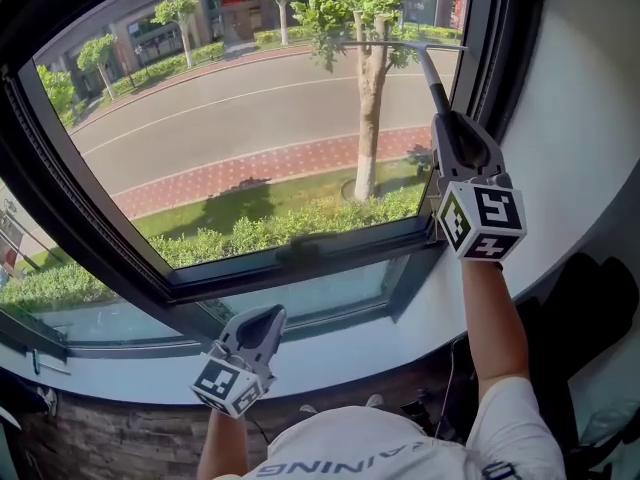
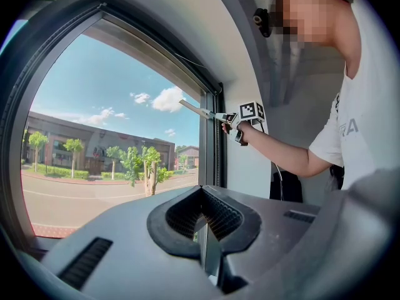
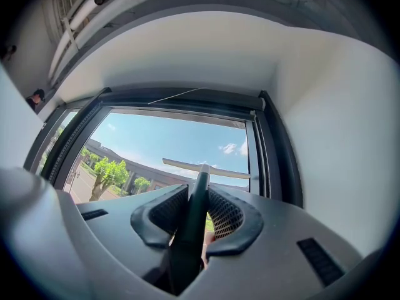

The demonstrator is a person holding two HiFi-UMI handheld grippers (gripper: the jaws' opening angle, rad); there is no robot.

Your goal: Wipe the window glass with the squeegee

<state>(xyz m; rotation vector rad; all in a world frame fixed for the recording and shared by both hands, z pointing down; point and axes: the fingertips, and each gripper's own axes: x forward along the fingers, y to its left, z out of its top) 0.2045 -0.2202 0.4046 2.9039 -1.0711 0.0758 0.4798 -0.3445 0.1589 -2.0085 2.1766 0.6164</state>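
Gripping the squeegee (image 1: 428, 68) by its handle, the right gripper (image 1: 443, 118) is raised at the right edge of the window glass (image 1: 250, 138) in the head view. The blade runs crosswise above the jaws, near the top of the pane; can't tell if it touches. Left gripper (image 1: 268, 315) is low over the white sill (image 1: 400, 328), well apart from the squeegee, jaws pointing at the lower frame.

Left gripper view: left gripper (image 2: 203, 220) jaws drawn in to a narrow slit, nothing between them. Glass (image 2: 112, 142) ahead and left of the jaws. Far beyond them, up right, the right gripper (image 2: 226, 116) holds the squeegee (image 2: 197, 110) toward the pane.

Right gripper view: right gripper (image 3: 199, 208) jaws clamped on the dark squeegee handle (image 3: 190, 230), which runs straight out between the pads. Pale blade (image 3: 187, 165) sits crosswise just past the tips, against the glass (image 3: 162, 139) with sky behind.
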